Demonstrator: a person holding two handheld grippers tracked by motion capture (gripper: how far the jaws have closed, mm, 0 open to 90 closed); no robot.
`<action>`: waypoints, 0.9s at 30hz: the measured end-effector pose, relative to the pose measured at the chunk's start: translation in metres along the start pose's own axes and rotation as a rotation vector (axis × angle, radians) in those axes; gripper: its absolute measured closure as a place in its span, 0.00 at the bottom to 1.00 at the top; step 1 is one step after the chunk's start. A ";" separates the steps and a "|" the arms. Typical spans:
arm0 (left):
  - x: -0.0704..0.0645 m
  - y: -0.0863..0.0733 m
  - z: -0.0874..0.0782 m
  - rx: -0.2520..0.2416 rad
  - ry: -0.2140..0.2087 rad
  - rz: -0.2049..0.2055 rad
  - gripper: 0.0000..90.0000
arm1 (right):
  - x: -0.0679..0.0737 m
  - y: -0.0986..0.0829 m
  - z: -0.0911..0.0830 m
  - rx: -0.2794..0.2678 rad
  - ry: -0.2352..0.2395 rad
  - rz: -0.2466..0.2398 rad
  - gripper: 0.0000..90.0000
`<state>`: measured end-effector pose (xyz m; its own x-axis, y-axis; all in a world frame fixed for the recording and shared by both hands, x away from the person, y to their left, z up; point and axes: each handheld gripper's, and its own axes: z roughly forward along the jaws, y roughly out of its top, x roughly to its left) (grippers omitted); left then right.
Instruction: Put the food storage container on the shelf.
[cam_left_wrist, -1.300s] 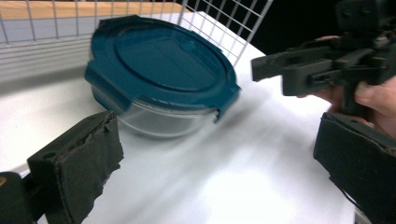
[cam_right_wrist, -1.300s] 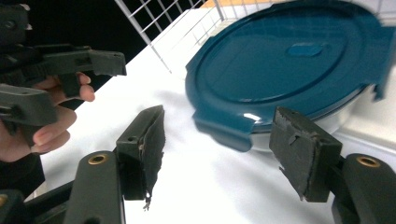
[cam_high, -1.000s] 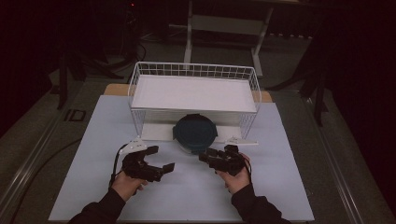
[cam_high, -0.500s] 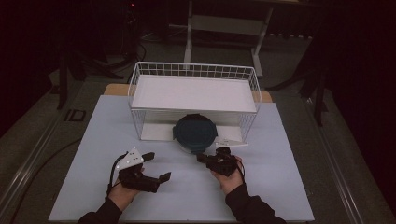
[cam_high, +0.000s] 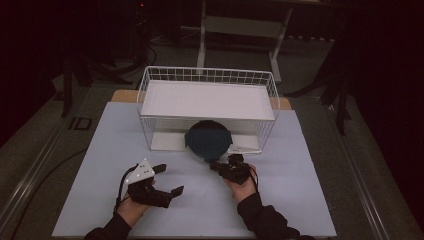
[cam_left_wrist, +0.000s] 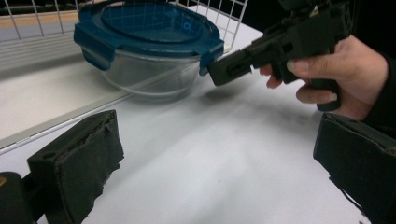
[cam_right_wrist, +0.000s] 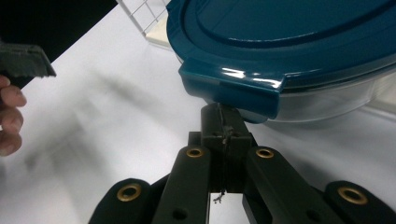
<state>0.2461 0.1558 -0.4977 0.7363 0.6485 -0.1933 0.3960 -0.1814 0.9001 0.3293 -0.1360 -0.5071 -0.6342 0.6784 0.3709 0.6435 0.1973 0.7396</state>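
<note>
On a white counter (cam_high: 300, 200), the right claw (cam_right_wrist: 224, 122), jaws pressed together, noses under a latch tab of the blue-lidded glass container (cam_left_wrist: 149, 46) beside a wire basket (cam_high: 150, 85), apparently to flip it up, while the left claw (cam_high: 167, 181) waits wide apart.

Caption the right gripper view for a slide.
Shut right gripper tucked under a clip of the blue lid on the glass bowl.

One wire basket (cam_high: 208, 107), one lidded glass container (cam_high: 208, 140), two claws: left (cam_high: 168, 179), right (cam_high: 216, 165).
</note>
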 end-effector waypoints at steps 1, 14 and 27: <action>0.000 0.000 0.000 0.003 0.000 -0.002 0.01 | 0.000 0.001 0.001 -0.002 -0.004 -0.003 1.00; -0.003 0.000 0.000 -0.008 -0.011 0.019 0.01 | -0.012 0.020 0.020 -0.033 -0.037 0.023 1.00; -0.004 0.000 -0.002 -0.032 -0.008 0.020 0.02 | -0.025 0.033 0.031 -0.050 -0.039 0.058 1.00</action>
<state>0.2422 0.1547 -0.4959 0.7487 0.6386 -0.1781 0.3634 -0.1706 0.9159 0.3799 -0.1250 -0.5089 -0.5790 0.7146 0.3926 0.6559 0.1222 0.7449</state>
